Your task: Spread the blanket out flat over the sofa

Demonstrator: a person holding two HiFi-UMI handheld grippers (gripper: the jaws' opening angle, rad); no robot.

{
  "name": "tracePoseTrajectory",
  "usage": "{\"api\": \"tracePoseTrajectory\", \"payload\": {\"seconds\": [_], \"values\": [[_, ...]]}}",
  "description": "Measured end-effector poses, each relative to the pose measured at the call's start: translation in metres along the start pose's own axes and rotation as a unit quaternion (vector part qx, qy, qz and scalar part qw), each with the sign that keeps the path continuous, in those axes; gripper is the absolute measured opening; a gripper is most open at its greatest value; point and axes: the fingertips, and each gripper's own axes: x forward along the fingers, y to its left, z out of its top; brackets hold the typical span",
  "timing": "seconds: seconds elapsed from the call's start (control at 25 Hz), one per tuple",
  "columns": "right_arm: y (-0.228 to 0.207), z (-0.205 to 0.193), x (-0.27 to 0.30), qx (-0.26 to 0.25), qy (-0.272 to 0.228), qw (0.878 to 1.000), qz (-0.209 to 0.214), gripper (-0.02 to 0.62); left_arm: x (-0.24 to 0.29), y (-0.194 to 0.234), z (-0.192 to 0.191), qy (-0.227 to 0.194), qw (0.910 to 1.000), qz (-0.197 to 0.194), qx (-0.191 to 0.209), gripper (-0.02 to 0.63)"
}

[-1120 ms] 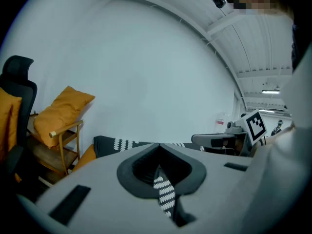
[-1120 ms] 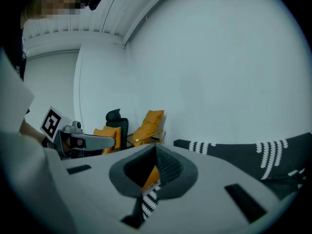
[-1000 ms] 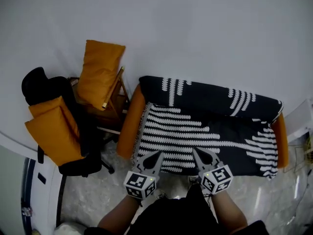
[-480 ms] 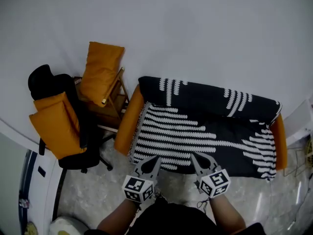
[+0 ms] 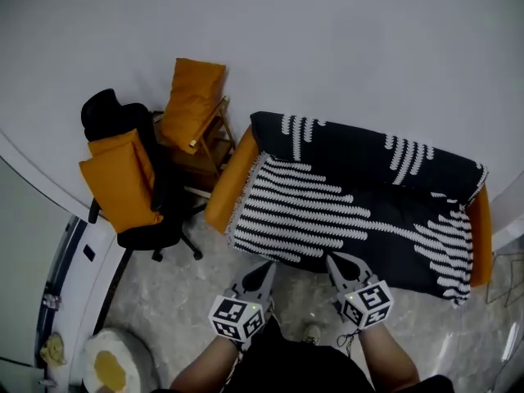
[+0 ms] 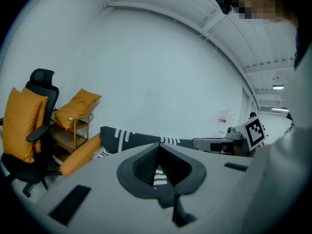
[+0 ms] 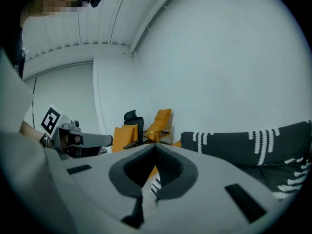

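Nearest, low in the head view, side by side over pale marbled floor [image 5: 160, 297]: left gripper [image 5: 268, 266] with jaws pressed together on nothing, right gripper [image 5: 333, 259] likewise closed and empty, both tips aimed at the sofa and just short of its front edge. Between tips and sofa, only a strip of bare floor. Off at the lower left, a round white thing [image 5: 110, 368] with a yellow patch, too small to identify. Further left and back, a black office chair [image 5: 151, 188] carrying an orange cushion [image 5: 121, 178]; behind it, a wooden chair [image 5: 211, 150] with a second orange pillow [image 5: 195, 101] propped upright, close beside the orange sofa arm [image 5: 228, 182]. Spread across sofa seat and backrest: the blanket [image 5: 360, 158], black with white feathery stripes, fringed along its left edge, front hem hanging over the seat front, lower right corner drooping towards the floor. Beyond, plain white wall [image 5: 327, 39].
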Motion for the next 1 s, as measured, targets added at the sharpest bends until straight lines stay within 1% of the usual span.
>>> {"api": "tracePoseTrajectory", "payload": {"seconds": [0.24, 0.44, 0.68, 0.84, 1.0], "values": [[0.031, -0.007, -0.021, -0.002, -0.001, 1.000, 0.029, 0.003, -0.040, -0.013, -0.007, -0.010, 0.9995, 0.029, 0.007, 0.006], [0.049, -0.016, -0.022, -0.003, 0.003, 0.999, 0.034, 0.003, -0.059, -0.008, -0.013, -0.014, 0.9993, 0.034, 0.004, 0.006], [0.077, -0.025, -0.001, 0.006, 0.012, 1.000, 0.018, 0.003, -0.079, 0.021, -0.017, -0.005, 0.9998, 0.019, -0.004, 0.006], [0.102, -0.026, 0.011, -0.001, 0.015, 1.000, 0.002, 0.003, -0.092, 0.043, -0.018, -0.002, 1.0000, 0.000, -0.007, 0.006], [0.117, -0.028, 0.013, 0.000, 0.017, 1.000, -0.022, 0.003, -0.099, 0.054, -0.017, 0.000, 0.9997, -0.024, -0.010, 0.006]]}}
